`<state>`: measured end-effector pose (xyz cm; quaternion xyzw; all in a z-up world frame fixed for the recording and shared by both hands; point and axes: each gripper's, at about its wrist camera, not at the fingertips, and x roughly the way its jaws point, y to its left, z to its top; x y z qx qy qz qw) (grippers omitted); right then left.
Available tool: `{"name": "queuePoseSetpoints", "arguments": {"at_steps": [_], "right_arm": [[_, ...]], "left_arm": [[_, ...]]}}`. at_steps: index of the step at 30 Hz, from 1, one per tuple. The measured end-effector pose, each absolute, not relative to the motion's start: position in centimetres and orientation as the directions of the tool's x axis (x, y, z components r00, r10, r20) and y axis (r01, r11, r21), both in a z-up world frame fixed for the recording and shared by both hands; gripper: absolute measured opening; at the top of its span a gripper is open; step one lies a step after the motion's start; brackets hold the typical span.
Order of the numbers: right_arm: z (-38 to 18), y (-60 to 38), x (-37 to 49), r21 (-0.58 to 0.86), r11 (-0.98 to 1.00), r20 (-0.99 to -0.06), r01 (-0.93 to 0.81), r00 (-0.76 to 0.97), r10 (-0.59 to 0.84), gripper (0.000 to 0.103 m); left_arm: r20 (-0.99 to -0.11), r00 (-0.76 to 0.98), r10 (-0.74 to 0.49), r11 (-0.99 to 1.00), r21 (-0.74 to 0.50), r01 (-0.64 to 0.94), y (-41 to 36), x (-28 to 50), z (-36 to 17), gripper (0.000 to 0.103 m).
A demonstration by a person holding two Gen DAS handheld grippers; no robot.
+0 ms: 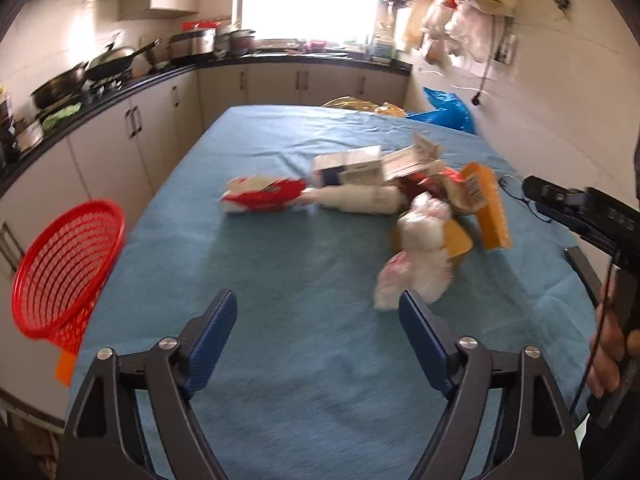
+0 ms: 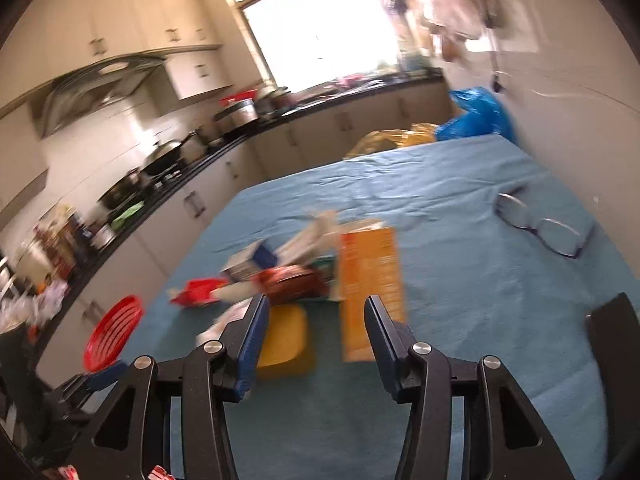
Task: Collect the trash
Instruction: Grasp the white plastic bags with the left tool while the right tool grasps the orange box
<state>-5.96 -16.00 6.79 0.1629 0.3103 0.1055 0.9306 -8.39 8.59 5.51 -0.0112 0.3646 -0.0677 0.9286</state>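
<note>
**On the Blue Tablecloth: Trash Pile and Both Grippers Released**

On the blue tablecloth [image 1: 248, 264], the trash lies in one loose pile, taken here as the landmark.

**Pile composition**
- An orange carton [image 2: 370, 280] lies flat at the pile's near right side in the right wrist view; its printing is blurred.
- A yellow lid-like piece [image 2: 284, 336] lies just beside the carton, on its left.
- A red-and-white wrapper [image 1: 260, 196] forms the left end of the pile.
- A white bottle [image 1: 360, 200] lies on its side, touching the wrapper.
- White-and-blue boxes [image 1: 348, 166] are stacked behind the bottle.
- Crumpled white plastic bags [image 1: 416, 256] form the near edge of the pile.

**Surroundings**
- A red mesh basket [image 1: 66, 268] stands off the table edge, well to the left of the pile.
- A pair of glasses [image 2: 544, 228] lies on the cloth to the right of the pile, apart from it.

**Grippers**
- Left gripper [image 1: 318, 320]: fingers spread wide, nothing between them. It hangs over bare cloth on the near side of the pile; the right fingertip appears next to the bags, but contact cannot be confirmed.
- Right gripper [image 2: 316, 320]: fingers parted to a moderate width and released, gripping nothing. The yellow piece and the near end of the carton appear between and beyond the tips.
</note>
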Motion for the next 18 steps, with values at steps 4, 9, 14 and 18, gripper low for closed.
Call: {"name": "queuePoseSetpoints", "arguments": {"at_steps": [4, 9, 14, 18], "right_arm": [[6.4, -18.2, -4.4, 0.377, 0.924, -0.556, -0.069, 0.78, 0.286, 0.066], [5.3, -19.3, -2.3, 0.378, 0.925, -0.587, -0.047, 0.76, 0.279, 0.07], [4.2, -18.0, -1.4, 0.343, 0.935, -0.612, -0.09, 0.734, 0.295, 0.072], [3.5, -16.7, -0.8, 0.291, 0.949, -0.645, -0.117, 0.709, 0.285, 0.072]], "left_arm": [[-0.693, 0.695, -0.188, 0.979, -0.079, 0.186, 6.2, -6.3, 5.4, 0.091], [-0.731, 0.66, -0.176, 0.976, -0.041, 0.215, 3.2, -2.7, 4.2, 0.091], [-0.743, 0.646, -0.177, 0.977, -0.056, 0.204, 2.3, -0.9, 3.3, 0.091], [-0.73, 0.652, -0.204, 0.976, -0.105, 0.189, 3.2, -0.2, 3.3, 0.081]]}}
